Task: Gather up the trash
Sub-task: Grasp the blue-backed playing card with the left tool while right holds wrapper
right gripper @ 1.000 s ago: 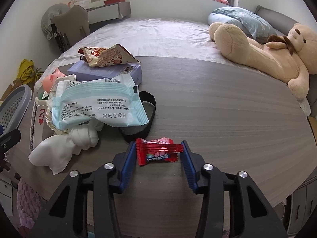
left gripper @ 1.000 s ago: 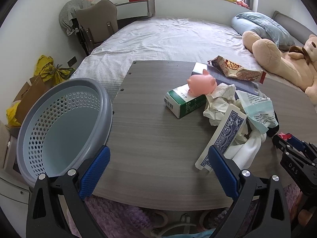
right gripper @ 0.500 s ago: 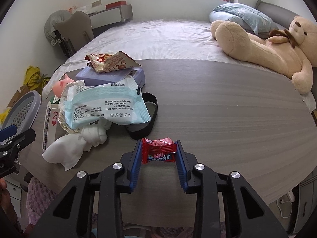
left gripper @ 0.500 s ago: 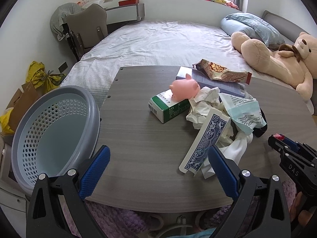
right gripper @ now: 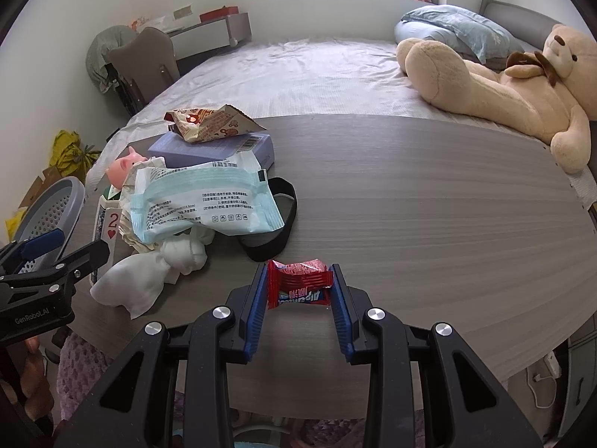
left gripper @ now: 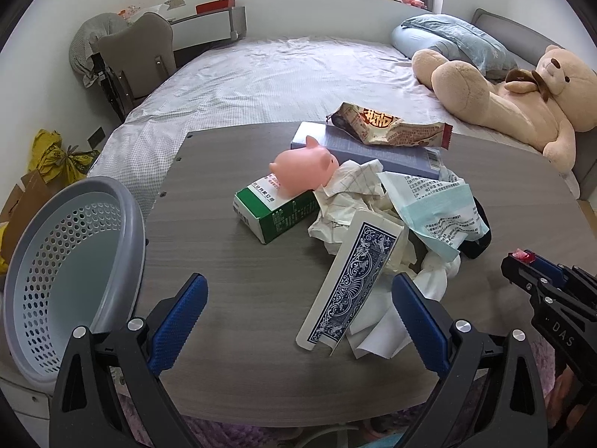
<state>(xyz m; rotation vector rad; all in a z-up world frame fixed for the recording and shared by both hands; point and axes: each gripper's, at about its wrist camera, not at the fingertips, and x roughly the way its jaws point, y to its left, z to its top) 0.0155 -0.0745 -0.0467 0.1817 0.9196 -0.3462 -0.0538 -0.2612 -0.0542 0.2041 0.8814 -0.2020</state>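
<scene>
Right gripper (right gripper: 299,288): pinching the red candy wrapper (right gripper: 300,286) at the table's (right gripper: 429,201) near edge; its jaws have just been closing.
Left gripper (left gripper: 298,311): spread wide, nothing between the jaws.
Clutter pile (left gripper: 377,220): mid-table, left of the wrapper.
Basket (left gripper: 56,265): at the table's left edge.
</scene>
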